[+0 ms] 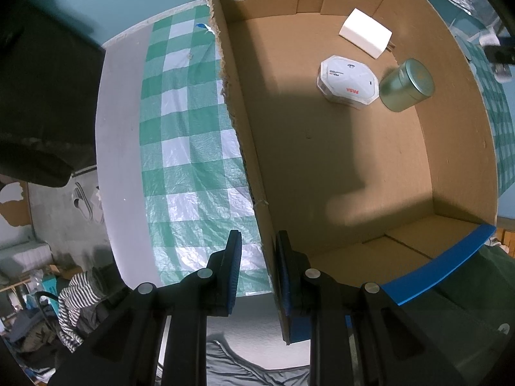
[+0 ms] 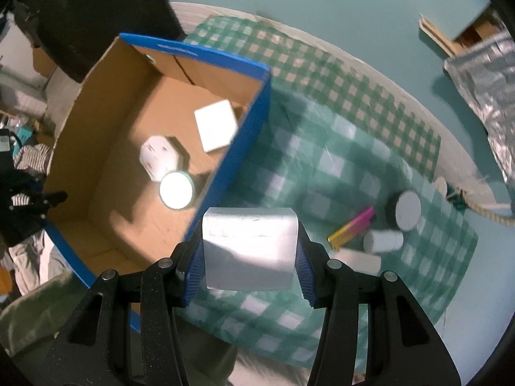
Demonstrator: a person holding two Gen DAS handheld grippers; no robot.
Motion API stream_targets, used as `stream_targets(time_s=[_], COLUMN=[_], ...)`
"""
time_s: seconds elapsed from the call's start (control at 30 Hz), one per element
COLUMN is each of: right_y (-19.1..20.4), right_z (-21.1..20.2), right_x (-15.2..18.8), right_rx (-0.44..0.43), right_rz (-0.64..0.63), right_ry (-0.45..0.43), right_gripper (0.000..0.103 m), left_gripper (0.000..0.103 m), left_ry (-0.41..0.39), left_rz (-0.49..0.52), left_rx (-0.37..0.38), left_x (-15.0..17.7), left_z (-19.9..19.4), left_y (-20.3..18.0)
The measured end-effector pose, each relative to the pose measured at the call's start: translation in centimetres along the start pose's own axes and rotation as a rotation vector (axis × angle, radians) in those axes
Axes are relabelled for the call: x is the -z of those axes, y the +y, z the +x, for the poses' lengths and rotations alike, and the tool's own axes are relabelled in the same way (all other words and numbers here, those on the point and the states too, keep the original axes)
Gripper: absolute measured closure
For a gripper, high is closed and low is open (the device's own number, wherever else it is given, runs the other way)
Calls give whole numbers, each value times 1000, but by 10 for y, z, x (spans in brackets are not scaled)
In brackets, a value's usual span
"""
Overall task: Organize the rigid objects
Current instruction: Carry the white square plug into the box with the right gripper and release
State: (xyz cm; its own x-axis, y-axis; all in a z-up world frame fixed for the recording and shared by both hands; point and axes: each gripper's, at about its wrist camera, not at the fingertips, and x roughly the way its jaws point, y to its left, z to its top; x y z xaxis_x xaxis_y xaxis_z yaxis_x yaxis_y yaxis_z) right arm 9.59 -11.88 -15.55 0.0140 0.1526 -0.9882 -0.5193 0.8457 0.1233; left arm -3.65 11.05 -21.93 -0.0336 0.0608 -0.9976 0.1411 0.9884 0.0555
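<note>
My left gripper is shut on the torn side wall of the cardboard box; the wall runs up between its blue pads. Inside the box lie a white block, a white octagonal box and a green tin. My right gripper is shut on a white rectangular block and holds it above the checked cloth, just right of the box's blue outer wall. The same three items show there: white block, octagonal box, tin.
On the green checked cloth to the right lie a black round container with a white lid, a pink and yellow lighter and two white cylinders. Crumpled foil and a rope sit at the far right.
</note>
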Motion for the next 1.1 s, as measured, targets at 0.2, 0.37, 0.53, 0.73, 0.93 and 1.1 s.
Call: stream_targets(time_s=[0.2,0.37,0.53,0.73,0.93,1.1], right_y=[18,35,48,58,64,63], right_z=[1,5,14,34,55,68], right_x=[-26,-45,-65,-82,-85,-85], right_rx=[0,-3,-4,0,5,-1], right_rz=[-59,-107,-139,-166,-168,-153], right_ry=[-11,-14,-5,23,58,83], right_gripper=[53,53,53,53,53,53], left_gripper=[81,81,81,81,81,81], left_ry=[2,2,2,1,0,-3], left_rz=[-6,-13,-17,-19,-23,-20], left_rx=[3,6,8,8,12,8], left_x=[-1,0,0,0,0,2], left_z=[1,2,3,4,5,4], left_y=[2,4,5,6,7,6])
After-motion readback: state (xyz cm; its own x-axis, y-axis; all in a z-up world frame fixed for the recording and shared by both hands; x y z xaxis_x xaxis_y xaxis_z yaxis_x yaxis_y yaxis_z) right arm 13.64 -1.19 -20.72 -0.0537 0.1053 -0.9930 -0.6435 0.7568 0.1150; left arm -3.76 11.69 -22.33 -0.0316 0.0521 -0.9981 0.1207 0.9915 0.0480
